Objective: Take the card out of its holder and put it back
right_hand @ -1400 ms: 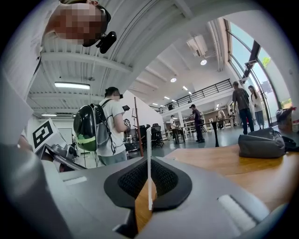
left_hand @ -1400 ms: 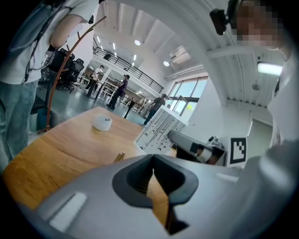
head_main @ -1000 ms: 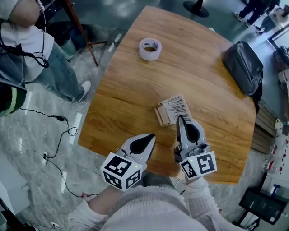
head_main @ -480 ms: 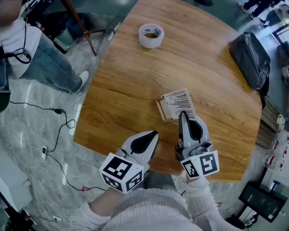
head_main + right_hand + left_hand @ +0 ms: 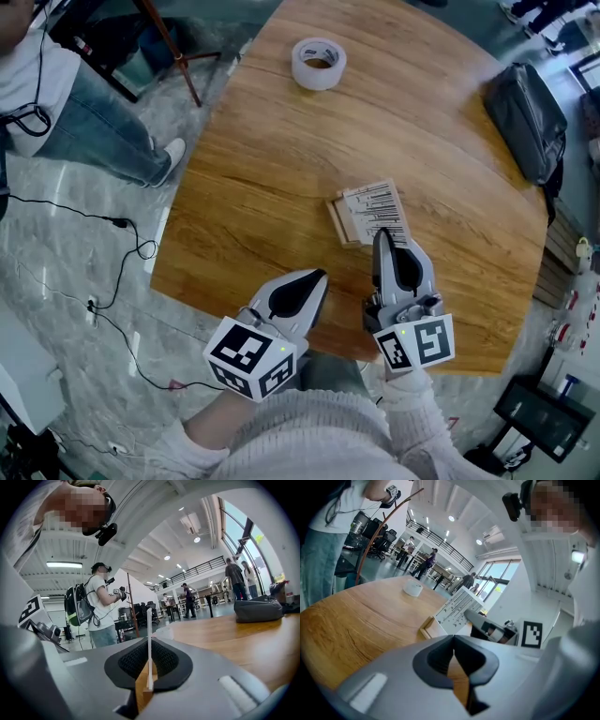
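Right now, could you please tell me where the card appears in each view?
Head view: the card shows right of centre.
Left gripper view: card at centre, beyond the fingers.
Right gripper view: card edge-on, centre, between the fingers.
Shared landmark: the wooden table.

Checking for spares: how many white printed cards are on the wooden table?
1. The white printed card stands at the small wooden holder near the wooden table's near edge, pinched edge-on by the right gripper. No other shows.

The right gripper [image 5: 380,234], pinching the card [image 5: 375,208] by its near edge, has sunk a little toward the table [image 5: 262,169], carrying the card lower at its wooden holder [image 5: 339,225].
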The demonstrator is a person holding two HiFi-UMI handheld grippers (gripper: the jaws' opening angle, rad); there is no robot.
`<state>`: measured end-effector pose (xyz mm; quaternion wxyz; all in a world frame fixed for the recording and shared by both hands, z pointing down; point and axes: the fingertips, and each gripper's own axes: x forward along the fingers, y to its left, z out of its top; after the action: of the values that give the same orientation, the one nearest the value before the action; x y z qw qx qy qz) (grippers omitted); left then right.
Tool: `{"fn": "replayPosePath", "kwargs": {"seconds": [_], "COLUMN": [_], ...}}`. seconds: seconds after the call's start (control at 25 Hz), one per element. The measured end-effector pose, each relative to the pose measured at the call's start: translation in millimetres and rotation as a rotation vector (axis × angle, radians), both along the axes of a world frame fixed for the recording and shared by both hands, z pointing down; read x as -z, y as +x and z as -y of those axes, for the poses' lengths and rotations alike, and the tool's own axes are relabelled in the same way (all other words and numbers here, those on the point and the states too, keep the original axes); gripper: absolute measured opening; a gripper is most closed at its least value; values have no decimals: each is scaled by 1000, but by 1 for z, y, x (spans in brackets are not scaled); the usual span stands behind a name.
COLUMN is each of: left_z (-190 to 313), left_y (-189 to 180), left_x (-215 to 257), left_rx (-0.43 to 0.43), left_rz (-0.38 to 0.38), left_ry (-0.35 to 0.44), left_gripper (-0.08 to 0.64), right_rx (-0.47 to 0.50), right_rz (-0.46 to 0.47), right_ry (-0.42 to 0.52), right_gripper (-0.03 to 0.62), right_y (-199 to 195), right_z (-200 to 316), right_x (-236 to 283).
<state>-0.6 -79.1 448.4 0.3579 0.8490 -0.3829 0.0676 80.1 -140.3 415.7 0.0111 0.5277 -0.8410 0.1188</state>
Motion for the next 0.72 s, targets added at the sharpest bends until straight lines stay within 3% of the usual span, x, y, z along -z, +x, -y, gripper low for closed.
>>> {"fn": "replayPosePath", "kwargs": {"seconds": [0.72], "left_z": [-2], "left_y": [-11], "left_x": [-7], "left_rx": [17], "left_rz": [1], "left_ry": [-20], "left_gripper": [8], "right_rx": [-41], "right_rz": [-35], "right_ry": [-29], "right_gripper": [8], "right_y": [-8], "right_z": [-2], "right_x": [-20]}}
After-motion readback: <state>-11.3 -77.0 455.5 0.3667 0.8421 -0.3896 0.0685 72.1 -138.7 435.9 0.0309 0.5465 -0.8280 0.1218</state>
